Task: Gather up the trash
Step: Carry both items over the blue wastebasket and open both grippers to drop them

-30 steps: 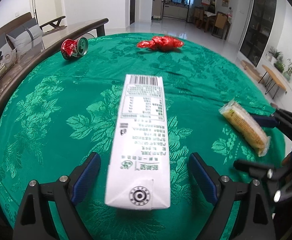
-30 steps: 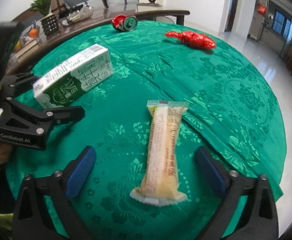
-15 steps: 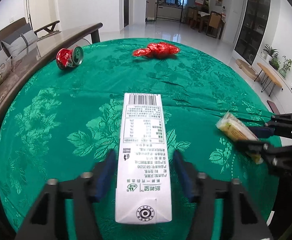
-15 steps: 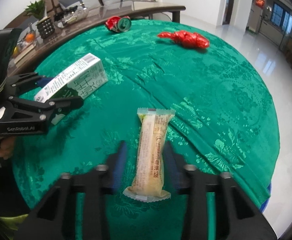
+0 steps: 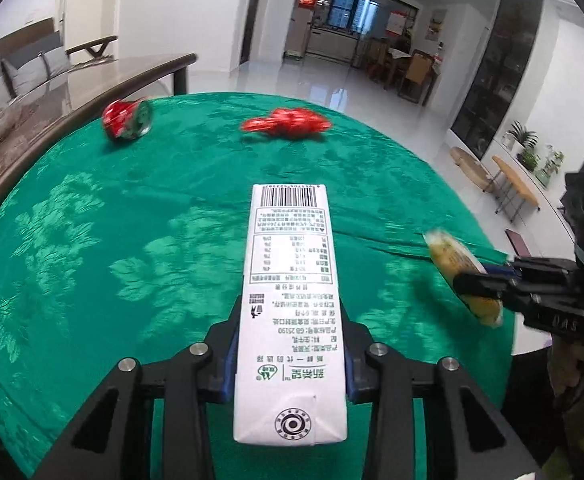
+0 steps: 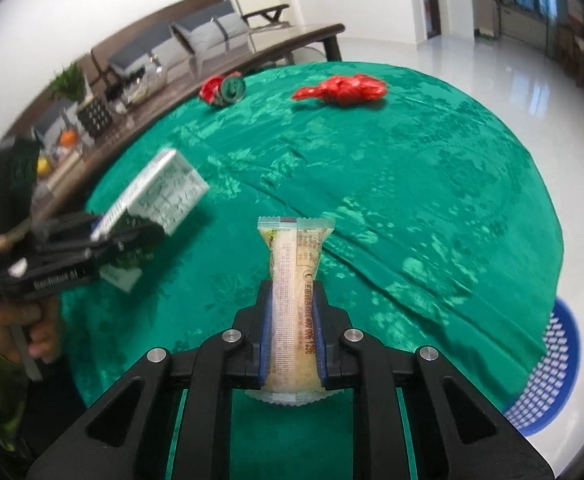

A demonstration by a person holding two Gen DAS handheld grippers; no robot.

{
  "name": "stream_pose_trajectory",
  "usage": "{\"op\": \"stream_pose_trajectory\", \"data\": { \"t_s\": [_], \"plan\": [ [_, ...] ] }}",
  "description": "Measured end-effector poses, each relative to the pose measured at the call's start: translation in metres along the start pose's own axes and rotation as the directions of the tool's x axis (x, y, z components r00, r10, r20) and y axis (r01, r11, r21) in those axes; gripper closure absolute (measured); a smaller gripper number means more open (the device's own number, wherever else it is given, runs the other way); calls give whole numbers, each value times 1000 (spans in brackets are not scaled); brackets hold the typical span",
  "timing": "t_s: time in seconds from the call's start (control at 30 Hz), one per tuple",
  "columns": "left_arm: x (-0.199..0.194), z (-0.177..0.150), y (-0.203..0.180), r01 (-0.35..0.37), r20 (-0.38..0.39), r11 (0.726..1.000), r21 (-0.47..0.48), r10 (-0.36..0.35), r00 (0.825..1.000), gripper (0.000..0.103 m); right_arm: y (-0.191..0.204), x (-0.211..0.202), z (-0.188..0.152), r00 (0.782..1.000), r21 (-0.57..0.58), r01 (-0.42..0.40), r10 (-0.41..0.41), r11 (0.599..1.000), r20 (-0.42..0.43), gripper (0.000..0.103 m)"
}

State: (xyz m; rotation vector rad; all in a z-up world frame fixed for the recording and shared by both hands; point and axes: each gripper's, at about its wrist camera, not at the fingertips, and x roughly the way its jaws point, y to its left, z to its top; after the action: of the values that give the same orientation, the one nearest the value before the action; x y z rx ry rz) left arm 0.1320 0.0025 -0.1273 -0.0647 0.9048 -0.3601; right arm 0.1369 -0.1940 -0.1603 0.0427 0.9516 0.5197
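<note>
Carton [image 5: 292, 312] sits clamped in the left gripper [image 5: 289, 354] and snack bar [image 6: 294, 312] in the right gripper [image 6: 292, 344], its jaws closing, both above the green table [image 5: 131, 208] where can [image 5: 127, 120] and wrapper [image 5: 285, 124] lie.

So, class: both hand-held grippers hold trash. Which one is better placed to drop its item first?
Probably the right hand-held gripper, shut on the yellowish plastic-wrapped snack bar: the blue mesh plastic basket sits beside it, below the table edge.
</note>
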Motion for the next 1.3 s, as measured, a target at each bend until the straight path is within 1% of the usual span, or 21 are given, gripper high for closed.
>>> {"op": "stream_pose_trajectory", "data": {
  "t_s": [0.07,0.13,0.23,0.3,0.33,0.43,0.47,0.57,0.63,0.67,0.83,0.97,1.03,1.1,1.13,1.17,1.2,1.23,1.27,1.3],
  "plan": [
    [-2,3,-24,10,-1,999,32,-10,1000,64,-11,-13,0,1000,29,-4,4,1000,21,87],
    [-2,6,-49,40,-8,998,55,-39,999,64,-27,-28,0,999,62,-6,3,998,41,87],
    [1,19,-95,111,-22,989,96,-109,994,64,-58,-55,0,998,107,18,-25,994,63,87],
    [5,29,-126,156,-34,980,121,-153,988,64,-83,-75,1,994,124,72,-81,990,74,87],
    [9,33,-139,175,-41,976,130,-171,984,64,-102,-89,1,989,142,113,-124,983,78,87],
    [26,49,-194,257,-84,953,162,-246,966,64,-150,-114,0,977,203,183,-200,962,69,87],
    [32,52,-206,274,-96,947,170,-261,961,64,-168,-121,-1,970,215,218,-236,952,59,86],
    [64,60,-256,318,-147,929,191,-293,945,64,-212,-131,-7,957,253,274,-289,928,22,86],
    [90,62,-281,336,-183,924,185,-303,935,64,-236,-130,-16,953,285,290,-303,914,1,87],
    [102,63,-291,338,-192,923,184,-304,933,64,-244,-130,-19,952,297,295,-307,908,-4,87],
    [162,64,-332,323,-226,925,201,-277,934,64,-295,-120,-46,945,386,311,-324,869,-31,87],
    [198,61,-352,319,-243,926,204,-268,932,64,-322,-115,-58,949,430,306,-310,850,-62,87],
    [212,60,-357,313,-248,928,205,-260,933,63,-332,-113,-62,949,444,306,-308,842,-69,86],
    [225,59,-361,303,-251,928,215,-247,936,62,-344,-112,-67,954,470,289,-291,834,-71,86],
    [234,58,-364,301,-253,927,223,-243,936,61,-349,-111,-69,956,479,282,-284,831,-70,85],
    [241,57,-366,300,-261,926,231,-238,936,57,-351,-110,-70,958,486,275,-278,829,-67,82],
    [249,56,-368,297,-270,925,238,-231,935,46,-356,-109,-71,961,497,264,-270,826,-63,82],
    [254,55,-369,292,-273,926,240,-224,936,43,-360,-109,-72,961,504,263,-269,823,-61,81],
    [260,55,-369,283,-273,928,241,-215,938,43,-364,-108,-73,962,509,260,-266,821,-62,73],
    [264,55,-368,273,-276,932,238,-205,939,43,-365,-107,-74,963,511,256,-263,820,-61,68]
  ]
}}
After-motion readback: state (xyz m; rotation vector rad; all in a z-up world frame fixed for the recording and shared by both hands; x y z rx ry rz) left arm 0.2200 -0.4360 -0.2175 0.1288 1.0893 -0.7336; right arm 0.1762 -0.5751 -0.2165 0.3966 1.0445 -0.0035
